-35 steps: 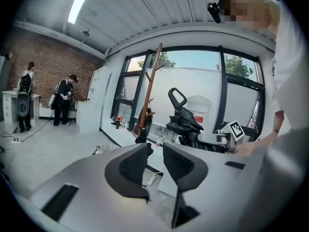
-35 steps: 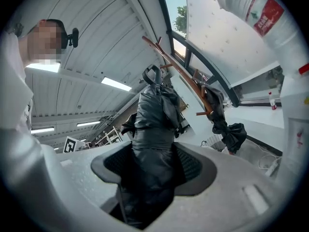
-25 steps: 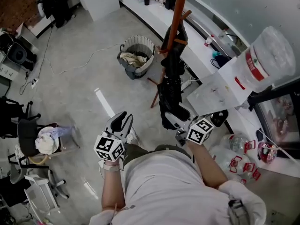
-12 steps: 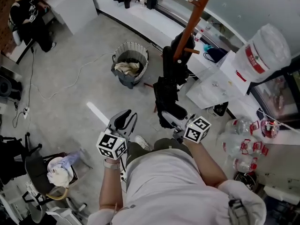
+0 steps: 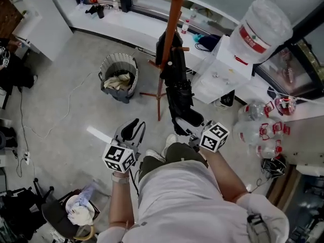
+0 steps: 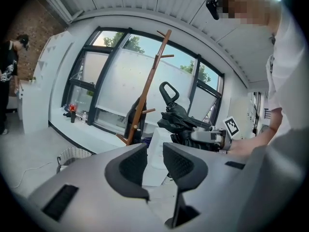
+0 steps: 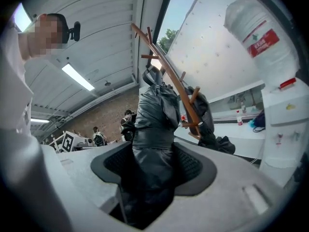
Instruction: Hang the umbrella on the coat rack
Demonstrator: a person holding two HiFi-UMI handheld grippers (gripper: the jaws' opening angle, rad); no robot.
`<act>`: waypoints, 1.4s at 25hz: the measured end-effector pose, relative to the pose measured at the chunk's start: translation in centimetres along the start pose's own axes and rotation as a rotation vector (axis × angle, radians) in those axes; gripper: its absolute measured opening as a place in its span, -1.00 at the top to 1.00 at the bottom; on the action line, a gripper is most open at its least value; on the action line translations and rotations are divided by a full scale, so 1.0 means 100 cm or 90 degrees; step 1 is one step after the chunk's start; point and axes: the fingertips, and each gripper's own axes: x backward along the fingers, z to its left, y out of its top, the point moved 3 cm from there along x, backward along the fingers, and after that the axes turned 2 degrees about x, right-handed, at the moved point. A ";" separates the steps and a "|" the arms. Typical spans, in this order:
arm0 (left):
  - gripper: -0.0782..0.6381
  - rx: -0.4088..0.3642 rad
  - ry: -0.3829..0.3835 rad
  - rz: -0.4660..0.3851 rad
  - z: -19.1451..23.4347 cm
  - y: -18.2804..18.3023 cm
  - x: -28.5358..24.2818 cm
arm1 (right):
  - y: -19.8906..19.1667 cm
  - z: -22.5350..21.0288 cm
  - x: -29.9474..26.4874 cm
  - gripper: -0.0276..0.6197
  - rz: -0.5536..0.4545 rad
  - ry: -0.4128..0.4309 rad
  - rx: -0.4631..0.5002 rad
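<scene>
Gripping the black umbrella [image 7: 153, 115], right gripper [image 7: 154, 166] jaws; left gripper [image 6: 154, 161] jaws apart, empty; water jug [image 5: 266, 19] label illegible.

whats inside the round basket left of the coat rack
Crumpled pale material, cloth or paper, lies in the basket; whatever is beneath it, and the basket's bottom, is covered.

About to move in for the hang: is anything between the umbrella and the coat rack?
Nothing visible blocks the way from the umbrella to the coat rack. A dark garment already hangs on its lower pegs; the top pegs look bare.
</scene>
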 end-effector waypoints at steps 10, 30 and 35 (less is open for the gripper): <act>0.50 -0.027 -0.077 0.062 -0.024 0.020 -0.088 | 0.008 -0.080 0.051 0.09 -0.022 -0.109 -0.014; 0.50 -0.069 -0.108 0.136 -0.035 0.022 -0.175 | 0.003 -0.190 0.062 0.09 0.025 -0.236 0.116; 0.50 -0.068 -0.118 0.152 -0.024 0.021 -0.172 | -0.001 -0.189 0.048 0.09 0.043 -0.262 0.150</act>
